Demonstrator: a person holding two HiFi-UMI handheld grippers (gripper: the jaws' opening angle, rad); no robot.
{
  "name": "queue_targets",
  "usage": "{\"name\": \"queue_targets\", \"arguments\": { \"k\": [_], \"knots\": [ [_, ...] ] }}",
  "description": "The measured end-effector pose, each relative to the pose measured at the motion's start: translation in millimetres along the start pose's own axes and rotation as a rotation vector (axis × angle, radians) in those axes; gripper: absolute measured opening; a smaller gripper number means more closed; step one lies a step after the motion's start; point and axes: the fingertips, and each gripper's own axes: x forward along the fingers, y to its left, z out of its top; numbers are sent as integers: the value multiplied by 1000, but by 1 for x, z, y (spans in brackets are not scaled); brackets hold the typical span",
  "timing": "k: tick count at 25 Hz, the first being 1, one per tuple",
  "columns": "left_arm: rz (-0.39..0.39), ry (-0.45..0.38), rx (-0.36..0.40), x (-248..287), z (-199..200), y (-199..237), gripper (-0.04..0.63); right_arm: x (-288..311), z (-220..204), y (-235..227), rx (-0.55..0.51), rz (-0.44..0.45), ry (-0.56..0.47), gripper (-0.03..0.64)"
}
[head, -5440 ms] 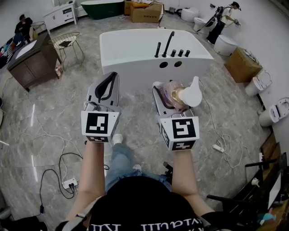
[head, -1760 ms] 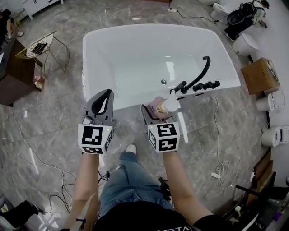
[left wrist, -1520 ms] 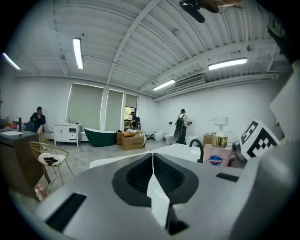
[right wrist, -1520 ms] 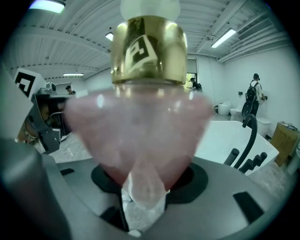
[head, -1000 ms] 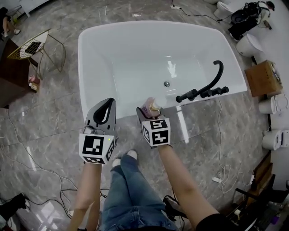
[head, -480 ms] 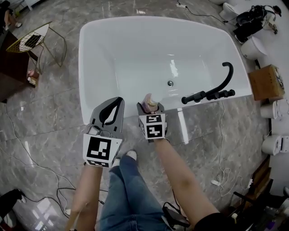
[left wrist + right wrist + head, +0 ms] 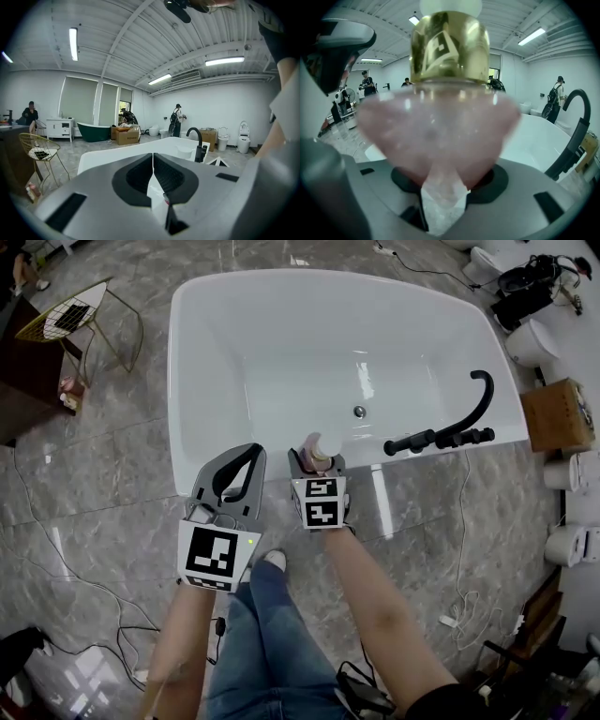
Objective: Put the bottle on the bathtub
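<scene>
A pink bottle point(image 7: 312, 448) with a gold collar and white cap stands upright over the near rim of the white bathtub point(image 7: 367, 461). My right gripper point(image 7: 315, 457) is shut on its body. I cannot tell whether its base touches the rim. In the right gripper view the bottle point(image 7: 440, 126) fills the frame above the right gripper point(image 7: 443, 187), with the bathtub point(image 7: 534, 136) behind. My left gripper point(image 7: 242, 465) hangs just left of the bottle, shut and empty. In the left gripper view the left gripper point(image 7: 153, 161) has its jaws closed together before the bathtub point(image 7: 117, 157).
A black faucet set point(image 7: 450, 423) stands on the tub's rim to the right, the faucet point(image 7: 569, 136) close to the bottle. A wire chair point(image 7: 70, 310) and dark cabinet point(image 7: 23, 381) stand at left. A cardboard box point(image 7: 558, 413), toilets point(image 7: 567, 545) and floor cables point(image 7: 464, 521) are at right.
My right gripper has come down with the bottle to the tub's near rim. The left gripper has sunk a little beside it.
</scene>
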Motion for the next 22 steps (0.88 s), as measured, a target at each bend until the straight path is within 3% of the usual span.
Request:
{"name": "queue_targets", "arguments": {
  "k": [8,11,22],
  "knots": [
    [-8,-3,23,-7,6,0,14,-2,-7,-1,17,-33,30,249],
    [-8,-3,25,-10,8,1,14,-6,-8,1,13,-32,48,288],
    [-23,-14,55,-30,41,-10,14,-61,14,0,51,-36,49,295]
  ]
}}
